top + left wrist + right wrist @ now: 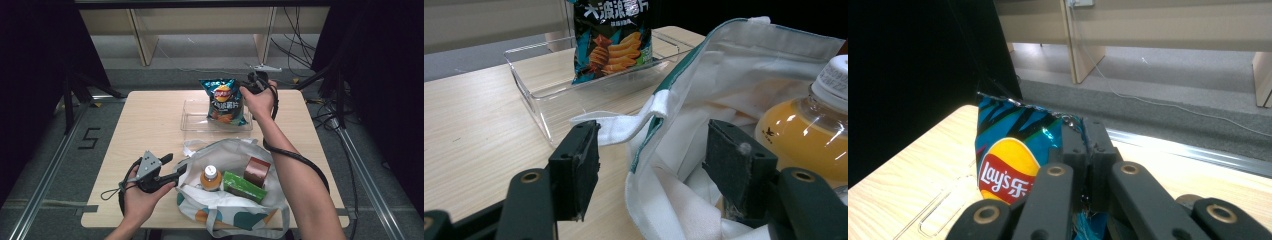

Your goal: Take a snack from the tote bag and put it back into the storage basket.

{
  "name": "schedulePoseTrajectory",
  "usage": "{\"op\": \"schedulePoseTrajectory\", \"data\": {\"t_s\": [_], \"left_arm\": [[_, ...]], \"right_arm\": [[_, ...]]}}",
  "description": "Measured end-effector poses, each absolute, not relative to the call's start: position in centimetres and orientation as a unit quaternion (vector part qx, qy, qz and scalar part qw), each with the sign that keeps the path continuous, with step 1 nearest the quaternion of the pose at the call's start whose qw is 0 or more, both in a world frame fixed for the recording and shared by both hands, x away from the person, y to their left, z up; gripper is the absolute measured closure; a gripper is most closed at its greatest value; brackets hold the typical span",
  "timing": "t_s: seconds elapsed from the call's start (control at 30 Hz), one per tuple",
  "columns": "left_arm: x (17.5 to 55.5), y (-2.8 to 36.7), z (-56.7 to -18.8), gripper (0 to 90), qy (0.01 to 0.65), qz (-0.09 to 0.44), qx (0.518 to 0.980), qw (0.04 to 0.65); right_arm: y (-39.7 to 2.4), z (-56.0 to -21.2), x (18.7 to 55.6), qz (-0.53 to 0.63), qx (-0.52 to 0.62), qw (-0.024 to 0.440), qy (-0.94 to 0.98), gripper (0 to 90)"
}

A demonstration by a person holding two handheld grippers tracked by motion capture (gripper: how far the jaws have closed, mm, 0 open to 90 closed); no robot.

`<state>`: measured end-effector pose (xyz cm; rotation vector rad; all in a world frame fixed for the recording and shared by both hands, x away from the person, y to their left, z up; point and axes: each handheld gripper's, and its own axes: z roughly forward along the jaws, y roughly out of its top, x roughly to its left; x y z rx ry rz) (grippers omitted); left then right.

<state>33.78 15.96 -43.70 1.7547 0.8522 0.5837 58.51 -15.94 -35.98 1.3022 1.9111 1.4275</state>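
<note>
A light wooden table (150, 120) stands on grey carpet (45, 150). Beyond its far edge rises pale wooden shelving (200, 25) with upright panels, and cables (300, 50) trail across the floor there. Black curtains (30, 50) close off both sides. Metal rails (45, 185) run along the floor beside the table, with a taped mark (89, 138) at the left.

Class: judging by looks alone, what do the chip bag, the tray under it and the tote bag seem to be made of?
Chip bag: glossy printed film, probably plastic or foil; its crimped top edge glints.
Tray: clear rigid plastic, likely acrylic; the wooden table shows through its walls.
Tote bag: soft matte woven cloth, perhaps cotton canvas; it folds and sags.
</note>
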Motion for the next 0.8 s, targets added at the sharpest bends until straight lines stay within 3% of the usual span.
{"op": "schedulePoseTrajectory", "data": {"t_s": [0.8], "left_arm": [[33.8, 15.8, -43.8, 37.9, 0.358, 0.24, 0.734, 0.525]], "right_arm": [[-17.0, -36.6, 58.8, 0.497, 0.47, 0.221, 0.696, 87.5]]}}
